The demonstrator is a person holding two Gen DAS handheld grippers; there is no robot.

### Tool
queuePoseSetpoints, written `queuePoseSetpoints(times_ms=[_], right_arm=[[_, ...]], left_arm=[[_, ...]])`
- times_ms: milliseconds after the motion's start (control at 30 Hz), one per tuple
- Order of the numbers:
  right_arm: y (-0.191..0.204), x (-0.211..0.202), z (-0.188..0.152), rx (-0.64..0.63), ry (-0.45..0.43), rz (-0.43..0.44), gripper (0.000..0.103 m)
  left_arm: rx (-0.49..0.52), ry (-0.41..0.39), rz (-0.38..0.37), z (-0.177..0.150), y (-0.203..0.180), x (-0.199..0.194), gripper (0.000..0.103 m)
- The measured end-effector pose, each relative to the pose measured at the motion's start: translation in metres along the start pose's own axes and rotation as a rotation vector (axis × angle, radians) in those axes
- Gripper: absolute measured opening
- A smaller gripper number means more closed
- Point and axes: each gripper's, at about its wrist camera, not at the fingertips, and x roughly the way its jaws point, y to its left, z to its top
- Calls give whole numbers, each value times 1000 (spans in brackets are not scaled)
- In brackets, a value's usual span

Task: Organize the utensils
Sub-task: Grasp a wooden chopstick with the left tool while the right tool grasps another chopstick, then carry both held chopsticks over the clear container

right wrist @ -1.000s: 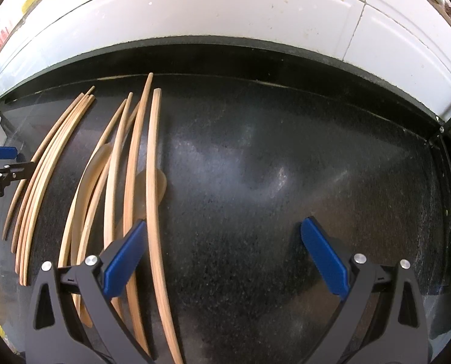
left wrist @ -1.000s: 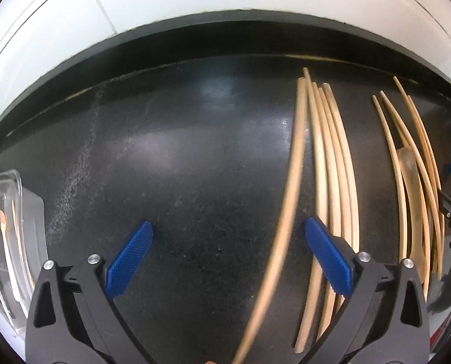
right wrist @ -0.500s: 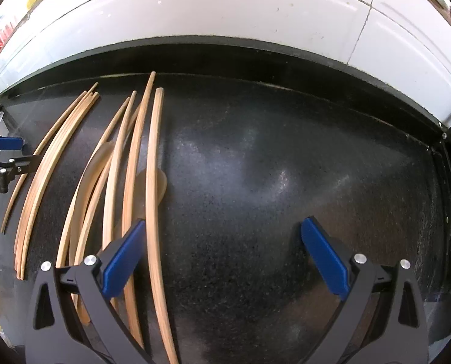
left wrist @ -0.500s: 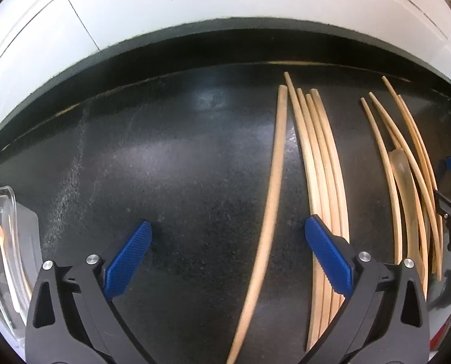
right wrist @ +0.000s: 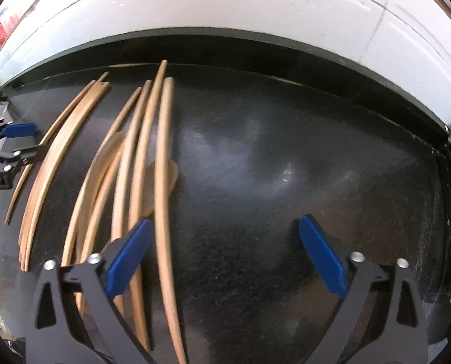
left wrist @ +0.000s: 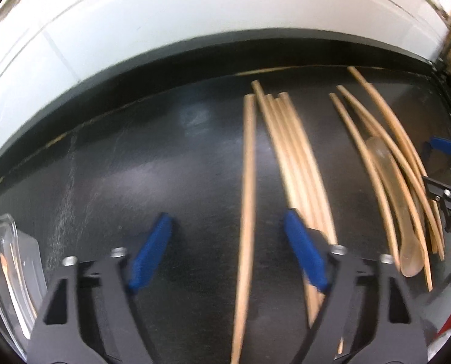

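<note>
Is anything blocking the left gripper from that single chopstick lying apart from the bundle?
Nothing visible. The single chopstick lies on bare black counter between the left gripper pads, which have just been closing; the bundle sits beside it.

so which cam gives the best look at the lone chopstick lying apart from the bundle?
Left wrist. The lone chopstick runs up between the open left gripper pads, untouched, nearly full length. Right wrist shows it only as a thin sliver at the far left, beyond the bundle, partly behind the left gripper.

Both wrist cams close, angled down; share wooden sticks point(left wrist: 298, 163) point(right wrist: 140, 163).
</note>
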Motion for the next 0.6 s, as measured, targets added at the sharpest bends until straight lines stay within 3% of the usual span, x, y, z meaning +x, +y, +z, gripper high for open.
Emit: queuePoseSetpoints(times_ms=[100,133,167,233,333,433,500,600], right_arm=[[11,-4,0,-37,-7,16,69],[13,-5,0,-46,-8,22,61],[16,-6,0,-53,-11,26,54],[22,-8,2,-54,-19,39,10],[34,-7,4,-54,-19,24,8],[23,-6,8,35,9,83,7],[11,-11,8,125,24,120,7],[6,-29,3,155,0,125,7]], left_arm=[[33,-33,5,-2,-14,-5,35],[45,-44,13,-2,-20,-5,15],[65,-50,38,-3,-26,-5,6],[93,-62,76,-6,-34,-4,6],[39,-53,43,-4,-32,-3,6],[-34,-22,-12,-2,-20,-6,5],[-91,-43,-44,-5,-9,-17,5],[-158,-76,-92,-10,4,-43,5]])
